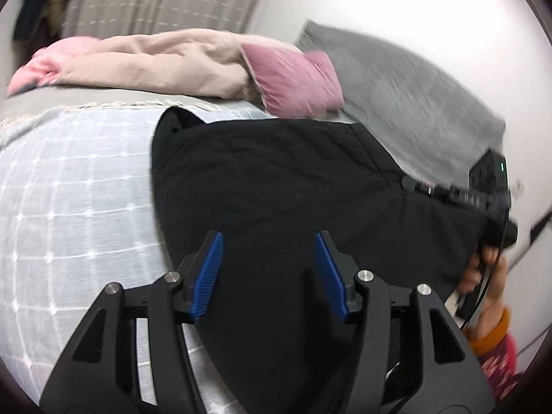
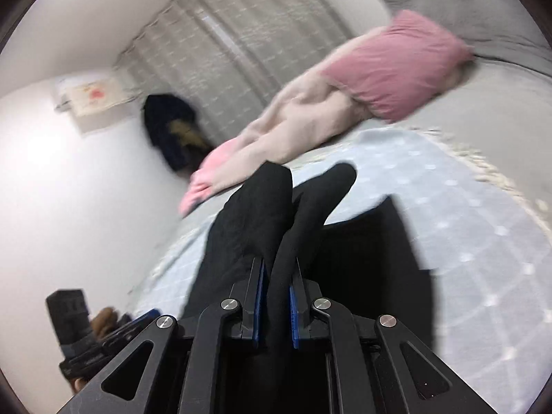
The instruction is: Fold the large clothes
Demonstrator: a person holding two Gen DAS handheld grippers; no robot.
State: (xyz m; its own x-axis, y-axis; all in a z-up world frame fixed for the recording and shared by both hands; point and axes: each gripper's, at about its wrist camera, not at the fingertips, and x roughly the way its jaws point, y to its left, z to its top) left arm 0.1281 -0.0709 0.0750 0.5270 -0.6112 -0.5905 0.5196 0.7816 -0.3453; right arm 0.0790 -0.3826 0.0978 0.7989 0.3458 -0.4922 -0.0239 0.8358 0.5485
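Gripping a fold of the black garment (image 2: 248, 214), the right tongs (image 2: 276, 296) lift it for folding; the left tongs (image 1: 269, 269), at 6 o'clock, hover half-open, empty.

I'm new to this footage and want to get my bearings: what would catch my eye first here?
First, the black garment spread over the pale checked blanket on the bed. The right gripper is shut on a bunched fold of it, while the left gripper hangs open above the cloth, gripping nothing. Behind lie a pink pillow against a beige quilt, with a grey pillow by the wall.
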